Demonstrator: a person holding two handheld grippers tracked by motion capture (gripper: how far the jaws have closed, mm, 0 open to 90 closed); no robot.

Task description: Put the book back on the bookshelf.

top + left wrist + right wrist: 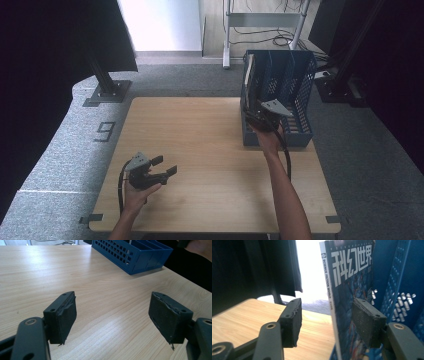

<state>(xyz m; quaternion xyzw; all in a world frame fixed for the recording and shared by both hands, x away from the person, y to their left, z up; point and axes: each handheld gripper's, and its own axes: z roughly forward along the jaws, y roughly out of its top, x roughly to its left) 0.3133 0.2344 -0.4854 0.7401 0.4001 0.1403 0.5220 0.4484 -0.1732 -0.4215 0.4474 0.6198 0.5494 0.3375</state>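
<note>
Your right gripper sat at the blue rack in the upper right of the high view, its 2 jaws parted around the upright magazine in the rack's leftmost slot, not clamped on it. Your left gripper hovered wide open over the bare table at lower left.

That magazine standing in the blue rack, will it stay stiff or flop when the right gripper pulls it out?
The magazine looks thin, so it would probably bend if held by one edge. Its cover seems glossy, perhaps slippery. Upright in the blue rack, it may tip once freed.
</note>
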